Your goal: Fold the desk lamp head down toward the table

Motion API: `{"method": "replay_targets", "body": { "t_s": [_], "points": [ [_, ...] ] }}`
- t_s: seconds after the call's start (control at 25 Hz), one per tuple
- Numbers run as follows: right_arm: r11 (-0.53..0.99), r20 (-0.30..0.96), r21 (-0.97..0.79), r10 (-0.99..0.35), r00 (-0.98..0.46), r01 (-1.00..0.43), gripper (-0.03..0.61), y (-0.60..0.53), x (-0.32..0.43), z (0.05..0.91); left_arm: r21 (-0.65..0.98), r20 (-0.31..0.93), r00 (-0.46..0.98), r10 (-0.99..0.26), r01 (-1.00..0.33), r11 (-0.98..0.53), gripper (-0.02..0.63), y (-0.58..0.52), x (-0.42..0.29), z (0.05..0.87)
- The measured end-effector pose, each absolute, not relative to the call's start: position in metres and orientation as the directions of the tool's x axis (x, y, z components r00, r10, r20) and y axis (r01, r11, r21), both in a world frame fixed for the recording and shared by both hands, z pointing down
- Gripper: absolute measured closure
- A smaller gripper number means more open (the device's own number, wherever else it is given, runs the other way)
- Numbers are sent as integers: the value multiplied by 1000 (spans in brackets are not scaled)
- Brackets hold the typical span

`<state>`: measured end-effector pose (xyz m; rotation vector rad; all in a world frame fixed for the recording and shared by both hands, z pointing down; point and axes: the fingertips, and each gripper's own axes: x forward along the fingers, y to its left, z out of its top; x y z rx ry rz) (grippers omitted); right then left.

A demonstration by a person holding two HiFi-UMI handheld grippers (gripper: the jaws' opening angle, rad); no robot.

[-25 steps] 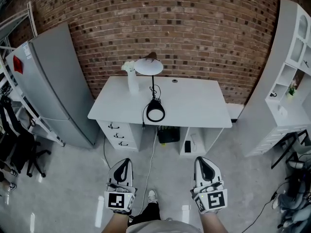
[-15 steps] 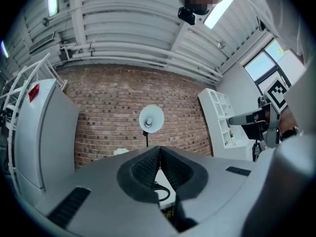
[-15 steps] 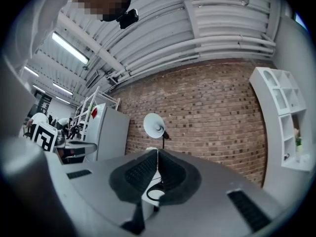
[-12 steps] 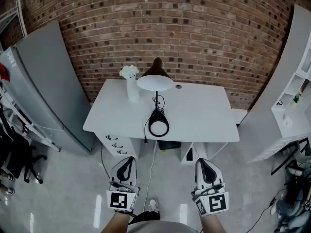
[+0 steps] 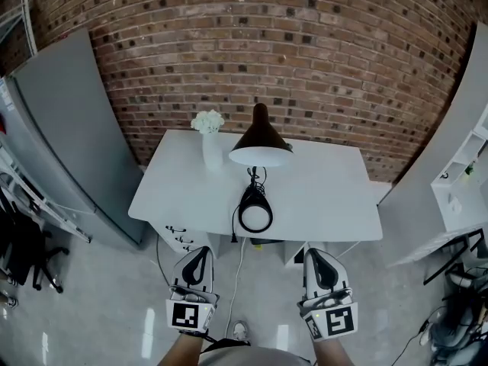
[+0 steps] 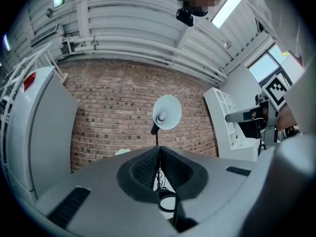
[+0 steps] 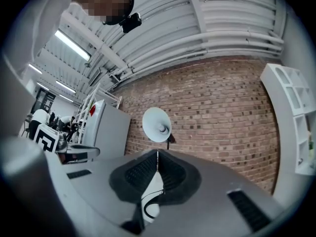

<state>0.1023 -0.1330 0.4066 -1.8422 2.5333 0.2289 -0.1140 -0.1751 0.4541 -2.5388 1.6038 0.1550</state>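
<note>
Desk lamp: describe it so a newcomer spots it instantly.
Against the brick wall stands a white desk. The desk lamp rises mid-desk from a round black base. Its black cone shade sets it apart from the white flower vase beside it.

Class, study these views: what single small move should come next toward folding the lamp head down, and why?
Probably move the right gripper forward toward the lamp head. Both it and the left gripper hang shut over the floor, short of the desk, and the head stands raised, untouched.
</note>
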Motion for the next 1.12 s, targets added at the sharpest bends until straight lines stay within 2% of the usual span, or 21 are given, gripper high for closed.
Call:
{"method": "replay_targets", "body": {
  "t_s": [0.68, 1.12],
  "points": [
    [378, -93, 198, -911, -401, -905, 560, -185, 81, 384, -26, -170, 401, -900, -915, -403, 604, -215, -111, 452],
    [447, -105, 350, -855, -508, -824, 558, -222, 72, 332, -35, -179, 342, -923, -939, -341, 604, -225, -96, 441]
  ]
}}
